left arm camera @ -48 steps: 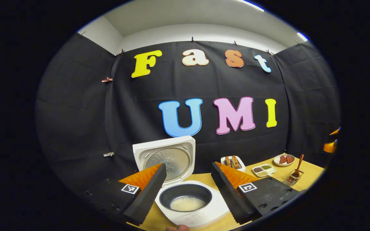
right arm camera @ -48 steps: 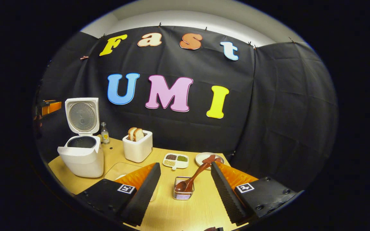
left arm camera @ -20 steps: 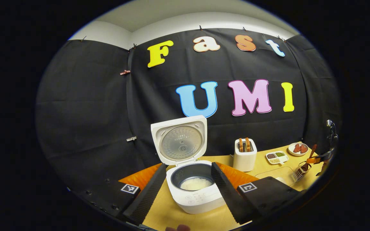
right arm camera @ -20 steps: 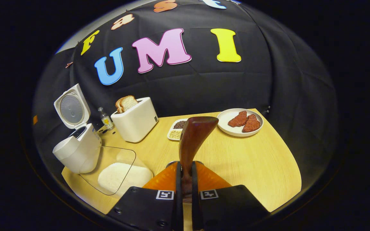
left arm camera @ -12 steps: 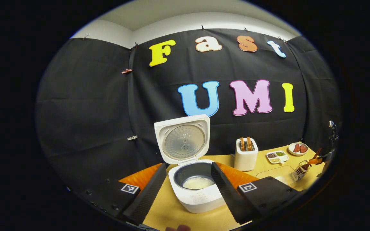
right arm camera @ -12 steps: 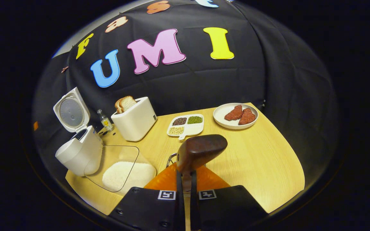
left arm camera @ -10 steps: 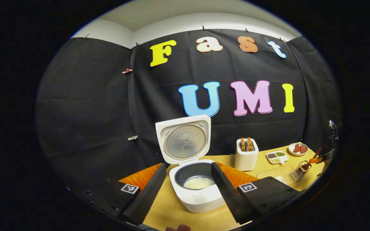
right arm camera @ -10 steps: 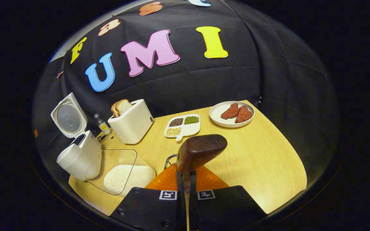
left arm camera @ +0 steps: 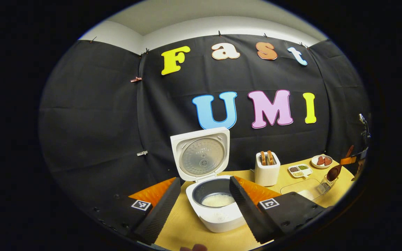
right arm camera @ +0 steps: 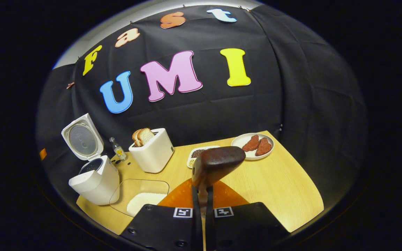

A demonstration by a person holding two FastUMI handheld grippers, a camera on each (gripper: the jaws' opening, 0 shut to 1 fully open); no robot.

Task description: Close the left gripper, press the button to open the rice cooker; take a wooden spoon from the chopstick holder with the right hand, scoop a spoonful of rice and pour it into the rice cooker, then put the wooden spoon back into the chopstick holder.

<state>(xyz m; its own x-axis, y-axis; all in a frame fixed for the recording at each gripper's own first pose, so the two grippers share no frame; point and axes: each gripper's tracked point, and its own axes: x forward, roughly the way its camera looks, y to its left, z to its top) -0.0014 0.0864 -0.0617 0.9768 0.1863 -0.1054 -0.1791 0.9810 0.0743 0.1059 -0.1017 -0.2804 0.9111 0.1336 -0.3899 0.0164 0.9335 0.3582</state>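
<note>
Wooden spoon [right arm camera: 218, 162] is clamped between right gripper [right arm camera: 203, 195] fingers; bowl should be lowered level into rice container [right arm camera: 141, 197] at 9 o'clock. Left gripper [left arm camera: 204, 195] is held spread.

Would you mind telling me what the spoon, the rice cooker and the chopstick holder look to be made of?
Spoon: dark brown wood with a smooth, slightly glossy finish, faint grain showing. Rice cooker: white, apparently matte plastic shell; dark inner pot, likely coated metal; silvery plate inside the lid. Chopstick holder: thin metal wire, probably, shiny, though small in the left gripper view.
</note>
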